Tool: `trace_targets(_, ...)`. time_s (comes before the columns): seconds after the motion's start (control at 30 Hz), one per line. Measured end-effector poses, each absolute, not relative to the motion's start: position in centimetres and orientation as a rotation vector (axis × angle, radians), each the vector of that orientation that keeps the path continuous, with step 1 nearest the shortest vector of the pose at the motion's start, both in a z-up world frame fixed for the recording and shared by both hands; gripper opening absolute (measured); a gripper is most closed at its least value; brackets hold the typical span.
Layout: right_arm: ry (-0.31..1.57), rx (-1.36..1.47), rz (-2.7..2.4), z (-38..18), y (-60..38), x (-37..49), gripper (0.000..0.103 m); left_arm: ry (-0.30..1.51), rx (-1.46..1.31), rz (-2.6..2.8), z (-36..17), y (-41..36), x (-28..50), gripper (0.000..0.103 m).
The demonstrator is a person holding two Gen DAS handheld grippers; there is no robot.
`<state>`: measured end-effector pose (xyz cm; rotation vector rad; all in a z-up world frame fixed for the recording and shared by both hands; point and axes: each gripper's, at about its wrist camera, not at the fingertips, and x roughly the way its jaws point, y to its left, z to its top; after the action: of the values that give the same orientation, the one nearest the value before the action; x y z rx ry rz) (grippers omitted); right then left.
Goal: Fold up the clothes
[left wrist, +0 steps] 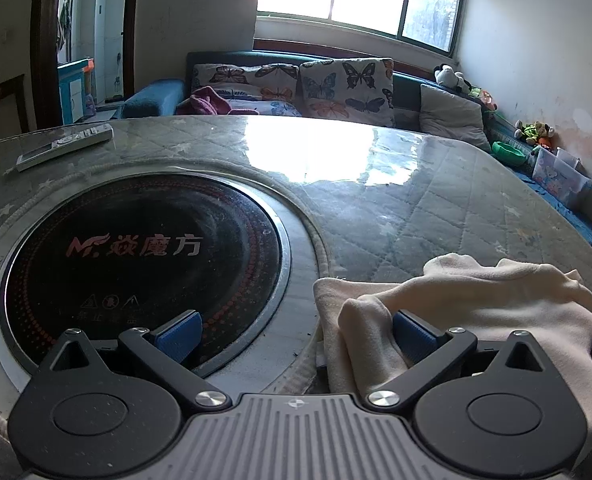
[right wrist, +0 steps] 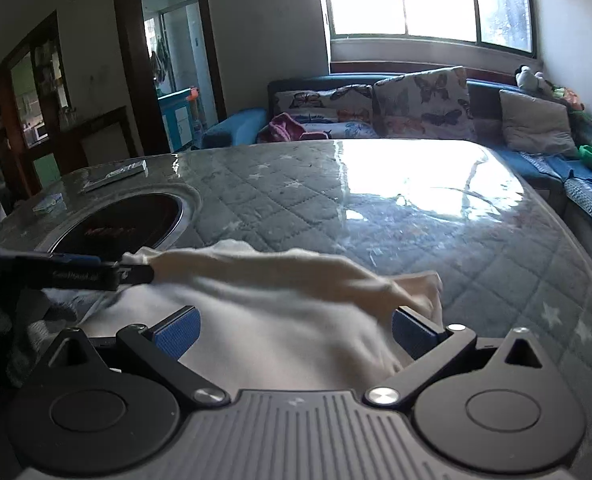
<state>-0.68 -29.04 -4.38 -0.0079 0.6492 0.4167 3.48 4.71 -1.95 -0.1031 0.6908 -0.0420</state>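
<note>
A cream-white garment (left wrist: 475, 300) lies bunched on the quilted table top, at the lower right of the left wrist view. My left gripper (left wrist: 296, 338) is open; its right blue pad (left wrist: 413, 336) touches the garment's left fold and its left pad hangs over the cooktop. In the right wrist view the garment (right wrist: 280, 312) spreads between and ahead of my right gripper (right wrist: 296, 334), which is open with both blue pads beside the cloth. The left gripper (right wrist: 108, 270) shows there as a dark bar at the garment's left end.
A round black induction cooktop (left wrist: 136, 256) is set into the table (left wrist: 415, 208), which has a glossy cover over grey quilting. A silver remote (left wrist: 64, 146) lies at the far left. Behind stands a blue sofa (left wrist: 403, 92) with butterfly cushions, toys and boxes.
</note>
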Motion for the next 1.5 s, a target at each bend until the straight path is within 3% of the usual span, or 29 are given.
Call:
trace_targets(0.7, 0.799, -0.116, 0.232, -6.3, -26.2, 7.2, 0.103, 0.73, -0.059, -0.015, -1.6, 3.7, 4.8, 0.103)
trace_targets(1.17, 0.572, -0.204, 0.349, -4.3, -26.0, -3.5, 0.103, 0.72, -0.093, -0.051, -1.2, 3.5, -0.6, 0.103)
trace_targets(1.5, 0.579, -0.181, 0.33, -6.2, -26.8, -5.1, 0.103, 0.717, -0.074, -0.028, -1.5, 3.5, -2.3, 0.103)
